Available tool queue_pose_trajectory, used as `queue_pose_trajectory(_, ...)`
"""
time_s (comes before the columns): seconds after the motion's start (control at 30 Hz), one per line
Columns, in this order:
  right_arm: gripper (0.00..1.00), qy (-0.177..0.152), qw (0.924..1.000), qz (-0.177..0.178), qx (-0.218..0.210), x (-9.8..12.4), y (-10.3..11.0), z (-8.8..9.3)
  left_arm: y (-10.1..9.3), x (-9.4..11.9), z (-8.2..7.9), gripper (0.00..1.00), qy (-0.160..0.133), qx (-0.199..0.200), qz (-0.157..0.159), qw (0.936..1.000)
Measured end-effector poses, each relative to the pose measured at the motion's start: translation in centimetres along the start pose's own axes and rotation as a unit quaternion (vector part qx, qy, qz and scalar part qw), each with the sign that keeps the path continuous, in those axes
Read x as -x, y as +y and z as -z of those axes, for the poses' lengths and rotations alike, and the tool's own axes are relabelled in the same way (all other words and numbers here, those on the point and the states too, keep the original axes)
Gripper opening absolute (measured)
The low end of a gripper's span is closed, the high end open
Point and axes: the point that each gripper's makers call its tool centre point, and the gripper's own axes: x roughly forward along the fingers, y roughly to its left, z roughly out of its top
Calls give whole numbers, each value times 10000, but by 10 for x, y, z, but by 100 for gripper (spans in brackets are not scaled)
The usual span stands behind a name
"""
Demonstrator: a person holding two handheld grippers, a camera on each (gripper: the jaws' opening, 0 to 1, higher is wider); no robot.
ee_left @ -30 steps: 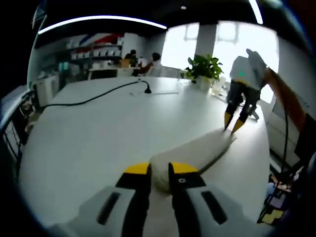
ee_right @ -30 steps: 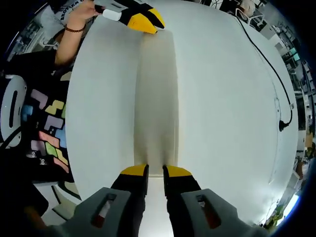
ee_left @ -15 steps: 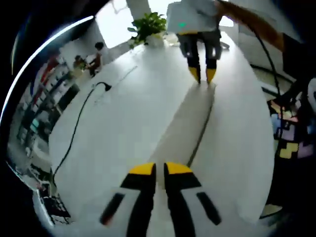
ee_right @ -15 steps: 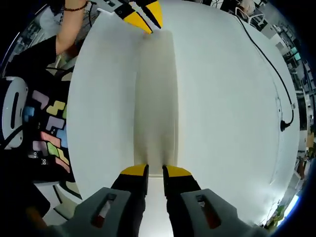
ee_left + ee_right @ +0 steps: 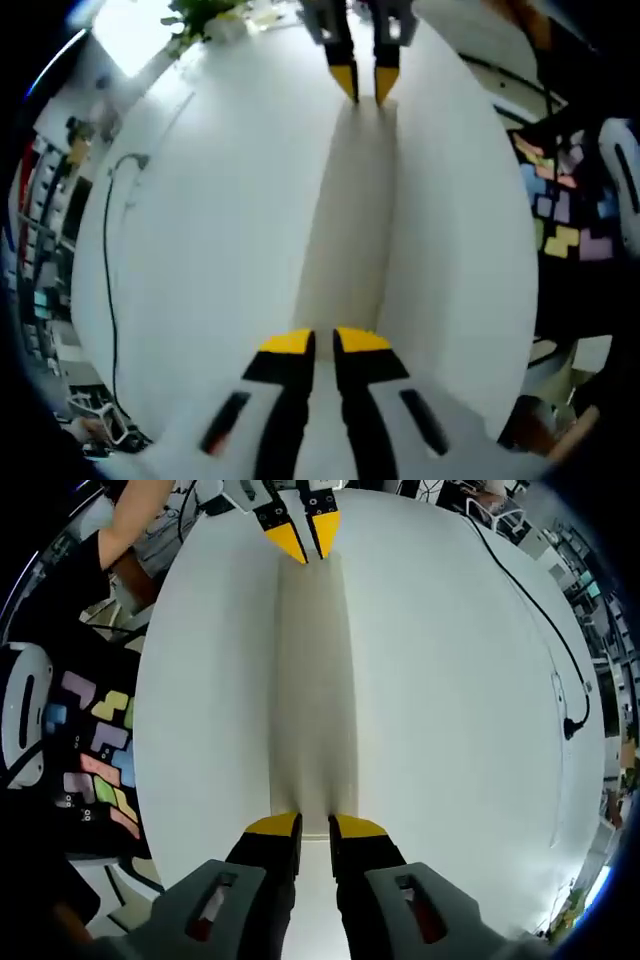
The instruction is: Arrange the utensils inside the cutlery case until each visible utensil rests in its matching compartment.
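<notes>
1. Cutlery case (image 5: 313, 695) lies flat on the white table (image 5: 460, 700): a long, pale cream strip, closed as far as I can tell. No utensils or compartments can be made out.
2. Left tool (image 5: 324, 342): yellow-tipped jaws nearly together at the near short end of the case (image 5: 350, 220). They look clamped on the case edge, but the contact itself is hidden under the tips.
3. Right tool (image 5: 316, 826): same posture at the opposite short end, jaws with a narrow gap and tips over the case end. It looks gripped, though the pinch point isn't visible.
4. In the left gripper view, the right tool (image 5: 364, 82) is at the far end of the case, tips down on that end.
5. In the right gripper view, the left tool (image 5: 304, 536) is at the far end, tips pointing down onto the case end, with a person's forearm (image 5: 125, 515) behind it.
6. The case runs straight between the two tools, roughly mid-table and parallel to the near table edge.
7. Black cable (image 5: 530, 600) runs across the table on the side away from the person, well apart from the case, ending in a plug (image 5: 570, 727). In the left gripper view the cable (image 5: 106, 265) is on the left.
8. Potted plant (image 5: 200, 12) sits at the far table end in the left gripper view.
9. Dark garment with coloured block shapes (image 5: 95, 745) is visible beside the table edge.
</notes>
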Motion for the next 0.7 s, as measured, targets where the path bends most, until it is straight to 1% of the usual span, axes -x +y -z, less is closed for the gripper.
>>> queue_pose_trajectory(0.07,10,-93,10000,-19,-20,0,0,0,1,-1,0,11,68,8,9,10000)
queue_pose_trajectory(0.13,9,-160,9999,-22,-35,0,-1,0,-3,-2,0,8,142,19,141,9998)
queue_pose_trajectory(0.2,9,-191,9998,-12,-36,0,-1,0,-4,-3,0,7,198,-17,184,9996)
queue_pose_trajectory(0.27,8,-185,9998,17,-34,0,-1,-1,-6,-4,0,7,269,-93,129,9995)
queue_pose_trajectory(0.3,8,-172,9998,31,-15,-1,-1,-1,-6,-4,0,7,319,-207,119,9992)
queue_pose_trajectory(0.37,8,-117,9999,54,9,-1,-1,-2,-7,-4,1,6,343,-199,105,9992)
queue_pose_trajectory(0.4,8,-89,9999,59,13,-2,-1,-3,-6,-4,2,6,340,-224,147,9991)
queue_pose_trajectory(0.43,8,-56,10000,61,13,-2,-1,-3,-5,-4,3,6,291,-137,237,9992)
queue_pose_trajectory(0.53,8,11,10000,60,-25,-2,0,-4,-4,-3,5,6,93,-141,368,9992)
queue_pose_trajectory(0.57,8,18,10000,62,-45,-3,0,-4,-4,-3,5,6,18,-121,389,9992)
queue_pose_trajectory(0.6,8,23,9999,74,-74,-3,1,-4,-4,-3,5,6,-86,27,402,9992)
queue_pose_trajectory(0.7,8,73,9999,106,-52,-4,2,-5,-4,-2,7,6,-198,8,426,9989)
